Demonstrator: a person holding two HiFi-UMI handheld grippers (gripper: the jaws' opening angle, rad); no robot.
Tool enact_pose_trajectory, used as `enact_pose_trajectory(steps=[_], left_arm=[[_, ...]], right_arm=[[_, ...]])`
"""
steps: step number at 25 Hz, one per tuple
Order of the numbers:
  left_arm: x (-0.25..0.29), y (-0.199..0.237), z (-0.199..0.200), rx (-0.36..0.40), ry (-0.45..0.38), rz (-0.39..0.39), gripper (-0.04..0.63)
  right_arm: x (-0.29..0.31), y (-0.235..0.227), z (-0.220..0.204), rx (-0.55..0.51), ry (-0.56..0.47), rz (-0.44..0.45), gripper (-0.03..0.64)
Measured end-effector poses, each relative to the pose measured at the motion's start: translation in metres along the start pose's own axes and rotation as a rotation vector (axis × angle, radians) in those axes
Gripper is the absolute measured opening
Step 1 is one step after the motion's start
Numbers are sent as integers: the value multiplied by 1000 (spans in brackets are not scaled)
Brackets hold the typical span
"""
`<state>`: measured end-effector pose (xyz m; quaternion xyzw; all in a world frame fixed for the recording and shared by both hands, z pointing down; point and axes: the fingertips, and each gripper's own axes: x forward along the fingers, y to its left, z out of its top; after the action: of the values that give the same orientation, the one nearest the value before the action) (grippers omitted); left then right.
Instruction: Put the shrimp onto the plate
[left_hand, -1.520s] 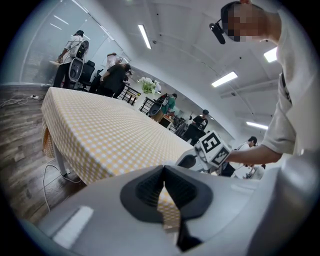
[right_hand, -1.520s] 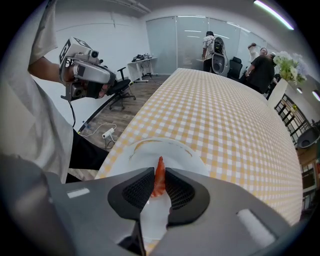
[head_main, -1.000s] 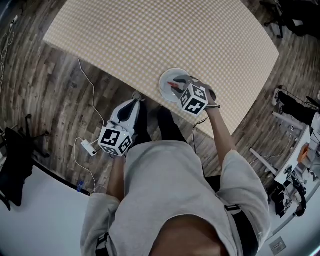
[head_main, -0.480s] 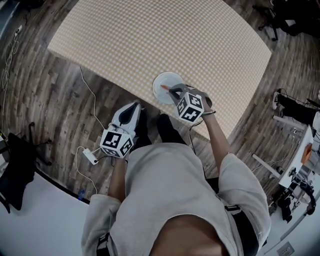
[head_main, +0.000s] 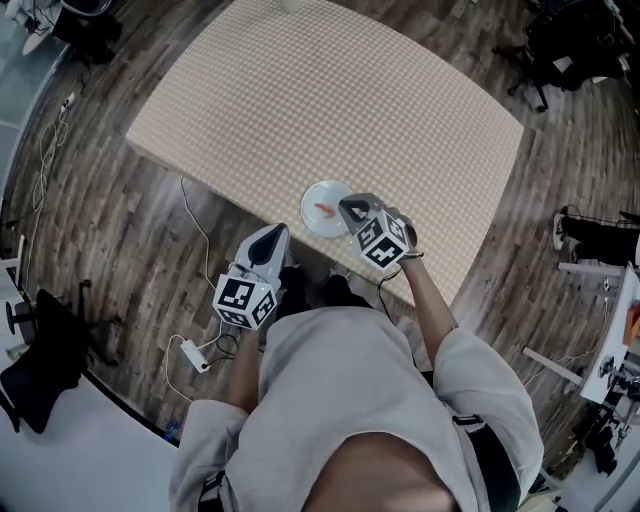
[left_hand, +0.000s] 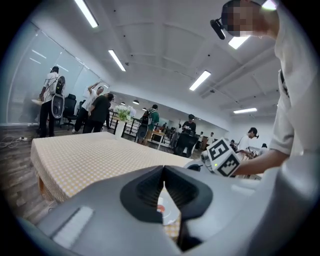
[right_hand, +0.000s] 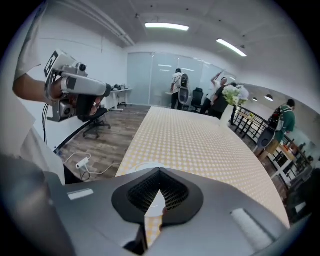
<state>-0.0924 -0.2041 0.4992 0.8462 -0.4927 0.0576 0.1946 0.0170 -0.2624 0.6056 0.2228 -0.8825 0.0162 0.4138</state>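
The right tool (head_main: 347, 207) is held with its jaws pressed together and nothing between them. The shrimp (head_main: 325, 210) is seen lying on the white plate (head_main: 309, 222), just ahead of that tool's tip and apart from it. The plate is set at the near edge of the checked bench (head_main: 330, 100). The left tool (head_main: 276, 231), likewise closed and empty, is held near the plate, off the bench edge and over the wooden floor (head_main: 130, 230).
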Motion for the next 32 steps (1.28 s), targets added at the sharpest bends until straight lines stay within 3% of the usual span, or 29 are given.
enact_pose_trajectory(steps=[10, 17, 21, 25, 32], left_arm=[[2, -16, 38, 104, -52, -4, 11], [9, -26, 55, 156, -76, -9, 11], [12, -31, 59, 168, -81, -10, 11], [19, -41, 63, 173, -97, -21, 11], [29, -72, 52, 169, -94, -39, 11]], right_arm=[[-51, -33, 27, 285, -277, -157, -2], [-81, -54, 31, 316, -404, -288, -2], [-94, -52, 38, 323, -459, -278, -2], [-112, -53, 39, 402, -541, -250, -2], [-131, -63, 16, 520, -597, -261, -2]])
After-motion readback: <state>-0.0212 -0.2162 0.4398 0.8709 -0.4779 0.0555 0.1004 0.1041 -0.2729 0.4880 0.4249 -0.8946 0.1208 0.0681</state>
